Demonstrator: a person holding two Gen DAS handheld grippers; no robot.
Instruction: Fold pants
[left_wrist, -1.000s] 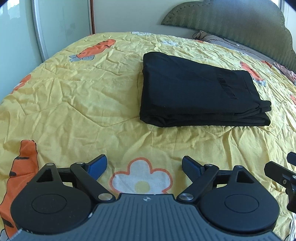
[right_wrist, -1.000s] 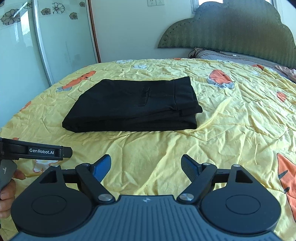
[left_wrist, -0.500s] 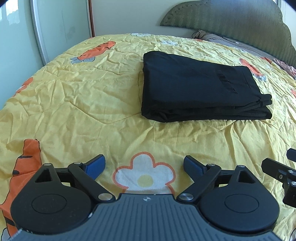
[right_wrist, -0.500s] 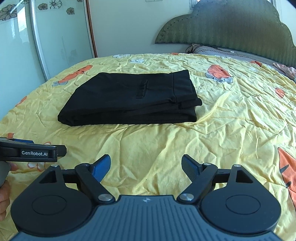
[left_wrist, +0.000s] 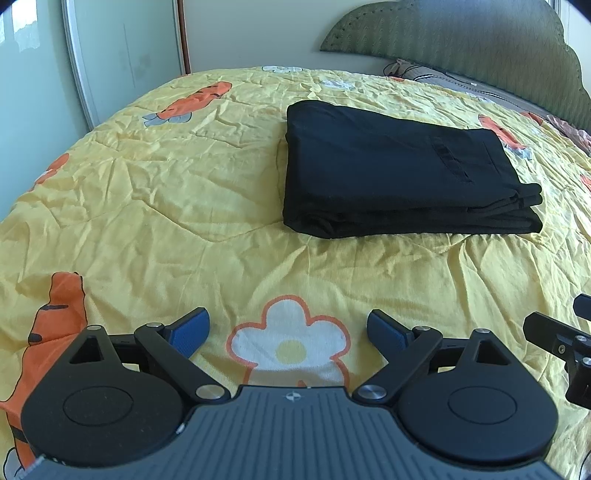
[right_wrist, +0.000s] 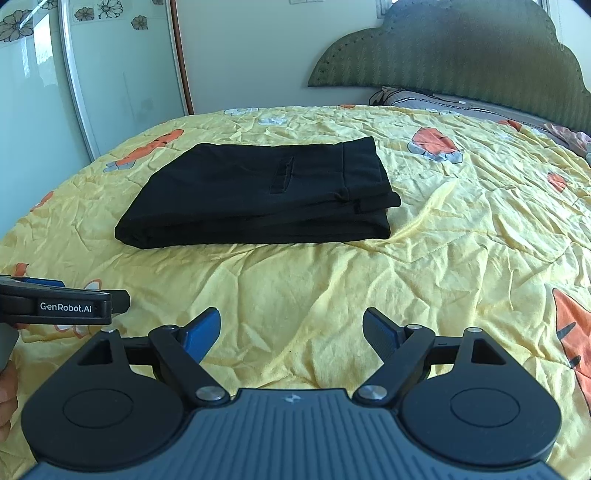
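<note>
Pants (left_wrist: 399, 173) lie folded into a compact black stack on the yellow quilt (left_wrist: 177, 206), well apart from both tools, so the folding looks done. Left gripper (left_wrist: 288, 328) and right gripper (right_wrist: 291, 328) hang over bare quilt, jaws spread wide, pinching nothing. Judged from here, the best finish is restraint: pull back without snagging the 2 loose layers at the stack's right edge.

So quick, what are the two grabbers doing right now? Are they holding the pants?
Left gripper: open, holding nothing.
Right gripper: open, holding nothing.
The pants lie folded on the bed, untouched.
</note>
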